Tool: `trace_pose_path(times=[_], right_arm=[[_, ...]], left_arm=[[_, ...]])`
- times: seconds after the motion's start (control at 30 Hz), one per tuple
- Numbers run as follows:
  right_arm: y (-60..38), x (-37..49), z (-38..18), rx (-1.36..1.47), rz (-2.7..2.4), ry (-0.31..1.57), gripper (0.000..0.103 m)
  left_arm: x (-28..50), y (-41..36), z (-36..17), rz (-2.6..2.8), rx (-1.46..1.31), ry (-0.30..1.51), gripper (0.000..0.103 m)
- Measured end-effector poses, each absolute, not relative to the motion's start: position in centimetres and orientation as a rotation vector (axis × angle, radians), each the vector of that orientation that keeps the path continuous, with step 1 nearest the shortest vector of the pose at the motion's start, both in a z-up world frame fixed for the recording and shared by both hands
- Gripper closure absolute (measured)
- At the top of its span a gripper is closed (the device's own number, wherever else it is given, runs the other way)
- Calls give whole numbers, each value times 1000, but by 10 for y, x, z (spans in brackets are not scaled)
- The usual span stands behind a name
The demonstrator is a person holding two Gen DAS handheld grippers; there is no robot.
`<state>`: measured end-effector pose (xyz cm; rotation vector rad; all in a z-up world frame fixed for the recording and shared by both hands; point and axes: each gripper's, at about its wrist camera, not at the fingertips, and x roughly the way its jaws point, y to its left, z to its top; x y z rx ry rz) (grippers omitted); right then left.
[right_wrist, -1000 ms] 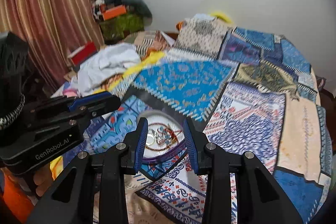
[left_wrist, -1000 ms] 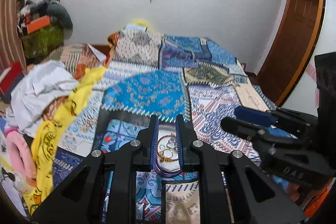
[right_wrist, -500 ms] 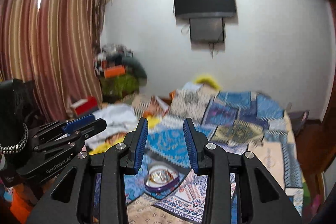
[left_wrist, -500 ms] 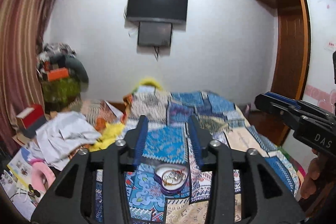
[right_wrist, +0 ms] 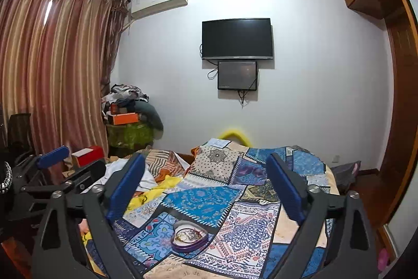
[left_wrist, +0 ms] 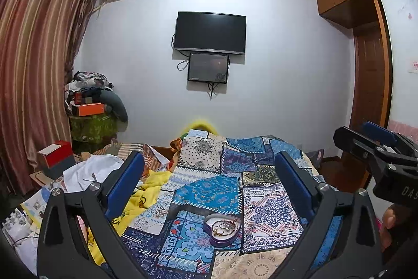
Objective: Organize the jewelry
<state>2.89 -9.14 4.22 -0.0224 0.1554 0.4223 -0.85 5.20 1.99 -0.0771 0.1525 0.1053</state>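
Note:
A purple heart-shaped jewelry box [left_wrist: 222,228] lies open on the patchwork bedspread [left_wrist: 209,190], with gold chains and rings inside. It also shows in the right wrist view [right_wrist: 189,235]. My left gripper [left_wrist: 209,174] is wide open and empty, held well above and back from the box. My right gripper [right_wrist: 206,174] is also wide open and empty, at a similar height. The right gripper shows at the right edge of the left wrist view [left_wrist: 376,151]; the left gripper shows at the left of the right wrist view [right_wrist: 52,174].
Clothes in white [left_wrist: 88,171] and yellow [left_wrist: 146,190] lie on the bed's left side. A red and white box [left_wrist: 54,156] and a stack of bags [left_wrist: 91,109] stand by the curtain. A wooden wardrobe [left_wrist: 371,69] is at the right.
Both grippers have risen and pulled back from just over the box, and their jaws have opened wide. The box with the jewelry stays on the bedspread.

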Motion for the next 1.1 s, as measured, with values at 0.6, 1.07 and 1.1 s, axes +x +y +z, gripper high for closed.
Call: trace_pose_path(times=[0.6, 1.07, 1.1], right_arm=[[-100, 19, 36, -20, 429, 164, 5], [-102, 22, 34, -12, 430, 199, 5], [-102, 22, 33, -11, 430, 200, 5]], left_arm=[[-9, 50, 16, 105, -69, 159, 2], [-2, 47, 14, 104, -69, 181, 1], [-1, 47, 14, 105, -69, 183, 1]])
